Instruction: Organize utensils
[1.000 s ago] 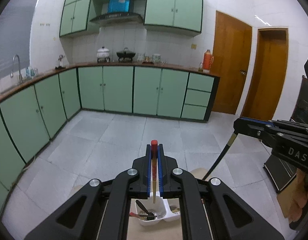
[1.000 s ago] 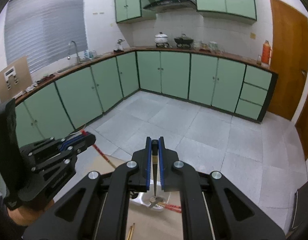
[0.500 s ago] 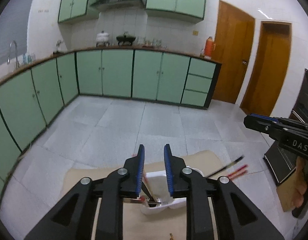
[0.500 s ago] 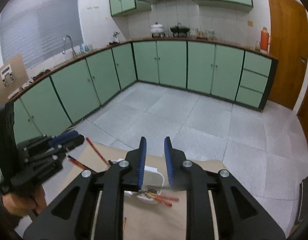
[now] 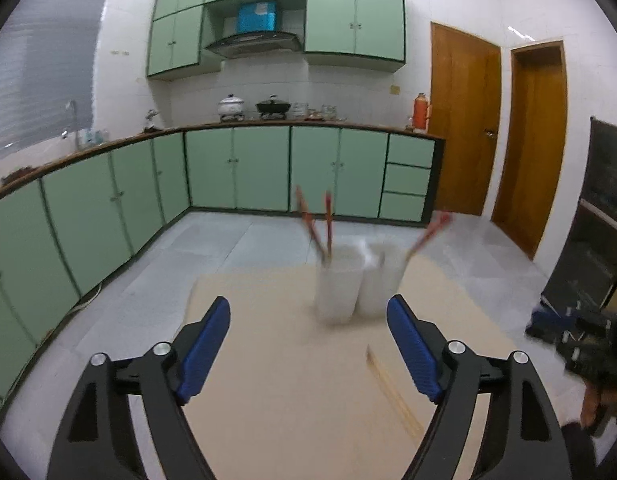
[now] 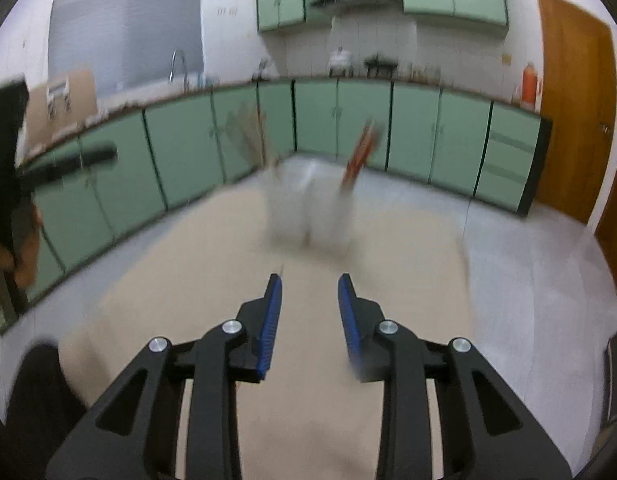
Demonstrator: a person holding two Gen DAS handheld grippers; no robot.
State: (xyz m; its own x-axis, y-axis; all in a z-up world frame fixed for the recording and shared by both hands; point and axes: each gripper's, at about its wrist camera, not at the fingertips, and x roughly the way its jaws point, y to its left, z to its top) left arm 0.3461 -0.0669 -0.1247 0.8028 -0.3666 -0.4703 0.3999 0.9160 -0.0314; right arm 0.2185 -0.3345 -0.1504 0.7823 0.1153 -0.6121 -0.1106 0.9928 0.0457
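Observation:
A white two-compartment utensil holder (image 5: 350, 284) stands on the beige table (image 5: 292, 392). Red-tipped chopsticks (image 5: 322, 226) lean in its left compartment and another red-tipped one (image 5: 426, 236) in its right. My left gripper (image 5: 308, 344) is wide open and empty, low over the table in front of the holder. A pale pair of chopsticks (image 5: 392, 388) lies on the table near its right finger. In the right wrist view the holder (image 6: 312, 204) is blurred, with red chopsticks (image 6: 358, 152) in it. My right gripper (image 6: 310, 312) is open and empty, short of the holder.
Green kitchen cabinets (image 5: 236, 172) run along the far walls, with wooden doors (image 5: 464, 120) at the right. The other gripper and hand show at the right edge of the left wrist view (image 5: 588, 344) and the left edge of the right wrist view (image 6: 16, 184).
Both grippers let go of their chopsticks, which now stand in the holder. Both opened and pulled back and down toward the table's near side.

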